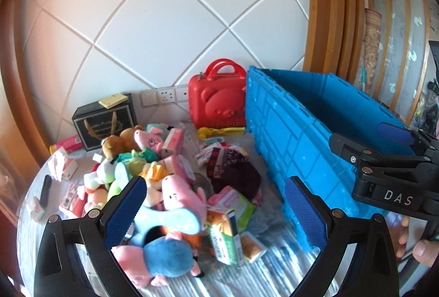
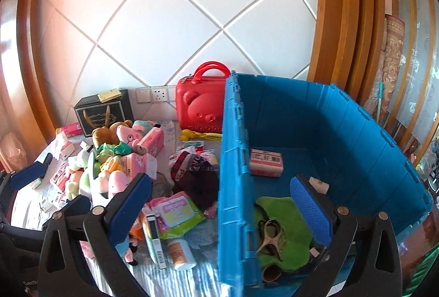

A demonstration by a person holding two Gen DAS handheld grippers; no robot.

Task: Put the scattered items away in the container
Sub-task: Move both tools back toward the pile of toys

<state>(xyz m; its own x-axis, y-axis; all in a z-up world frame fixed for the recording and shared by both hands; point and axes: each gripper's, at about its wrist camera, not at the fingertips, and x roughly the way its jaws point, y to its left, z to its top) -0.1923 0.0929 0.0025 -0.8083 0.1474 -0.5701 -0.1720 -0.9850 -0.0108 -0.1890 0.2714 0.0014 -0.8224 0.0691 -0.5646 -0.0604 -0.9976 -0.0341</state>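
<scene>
Both claws stand wide apart and empty: left claw (image 1: 216,212) over the pile of scattered items, right claw (image 2: 230,212) straddling the near wall of the open blue plastic crate (image 2: 236,159).

Crate sits on the right side of a striped grey-white bedspread (image 1: 233,280), near the white tiled wall. Already inside: a green fabric item (image 2: 288,231) with sunglasses lying on it, a pink-and-white box (image 2: 266,162) against the inner left wall, and a small white object I cannot identify further in. It is well short of full.

Still outside, left of the crate: a heap of plush toys including the pink pig plush with blue body (image 1: 164,255) just under the left claw, an orange-and-green carton (image 1: 225,239) beside it, a dark maroon cloth (image 1: 236,173), and a green-edged wipes pack (image 2: 178,212). A red hard-shell bear case (image 1: 216,102) and a black gift box (image 1: 107,124) stand at the back.

Judgement: early in the task; step in hand is selecting the next pick.

Notes for a good pick:
- Take the pig plush, nearest the left claw and soft.
- Close across its body, not a limb.
- Lift clear of the heap before crossing the crate wall.
- Keep the two claws from crossing.
</scene>
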